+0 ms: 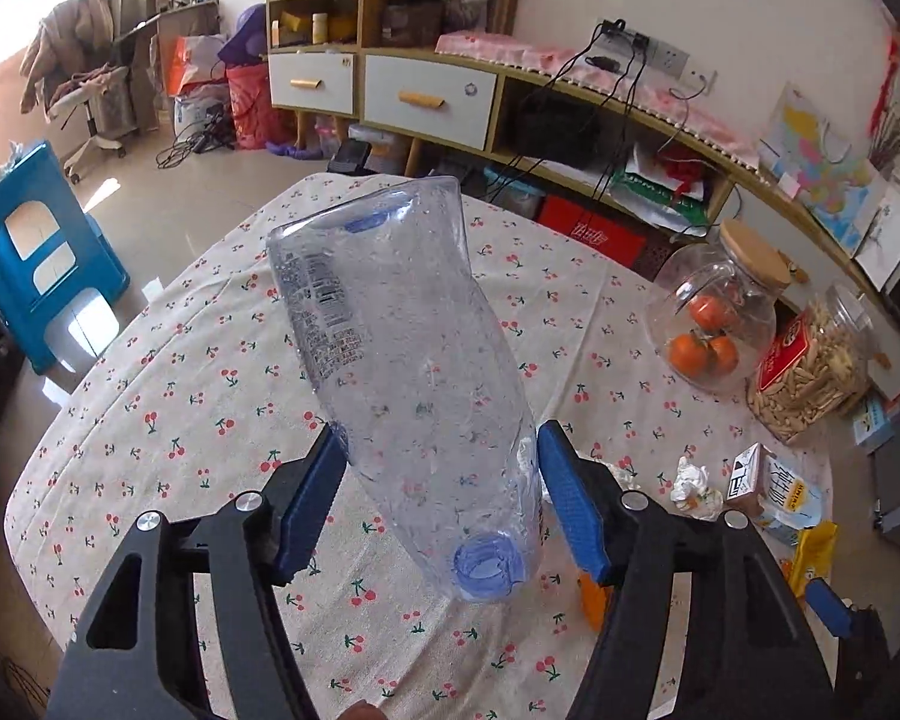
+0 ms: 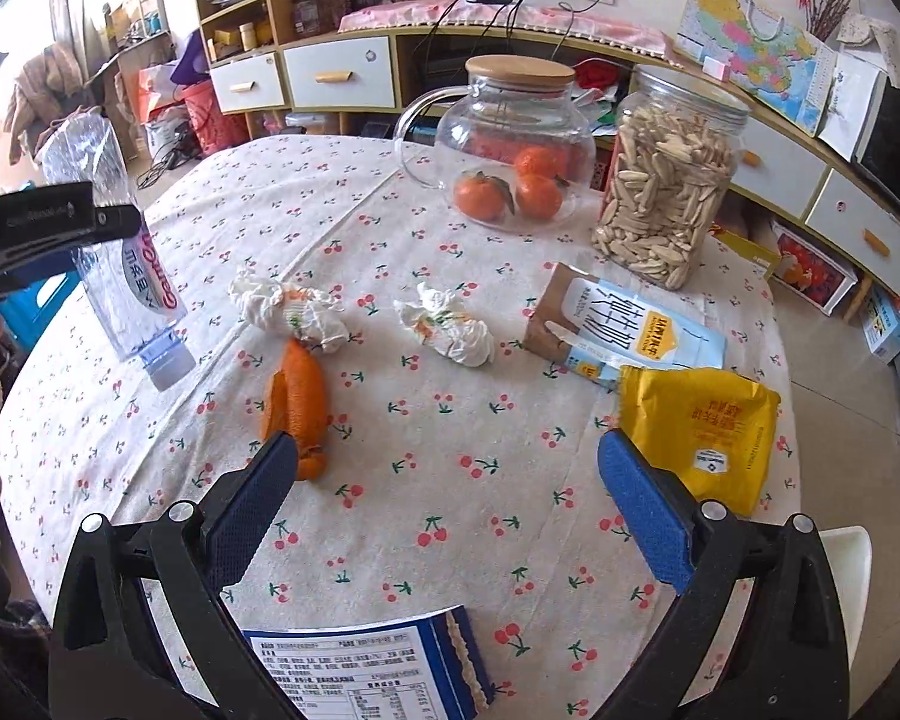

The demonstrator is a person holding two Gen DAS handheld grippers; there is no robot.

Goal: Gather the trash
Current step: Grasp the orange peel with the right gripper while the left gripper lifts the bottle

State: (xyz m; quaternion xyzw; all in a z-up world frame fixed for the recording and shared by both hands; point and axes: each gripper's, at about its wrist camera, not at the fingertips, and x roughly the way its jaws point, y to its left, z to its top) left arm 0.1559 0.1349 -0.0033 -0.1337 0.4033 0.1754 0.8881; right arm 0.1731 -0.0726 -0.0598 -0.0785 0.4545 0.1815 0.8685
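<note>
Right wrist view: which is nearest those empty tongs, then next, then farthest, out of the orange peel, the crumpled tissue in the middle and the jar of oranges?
From the right tongs:
1. Orange peel, by the left fingertip.
2. Crumpled tissue, mid-table, ahead.
3. Jar of oranges, at the table's far side.

Clear crumpled plastic bottle (image 1: 402,354) with pale blue neck, cream table cloth (image 2: 450,480) in red cherry print, orange peel (image 2: 297,402), yellow foil packet (image 2: 699,426), white crumpled tissues (image 2: 444,324), blue-padded black tongs (image 2: 447,450).
</note>
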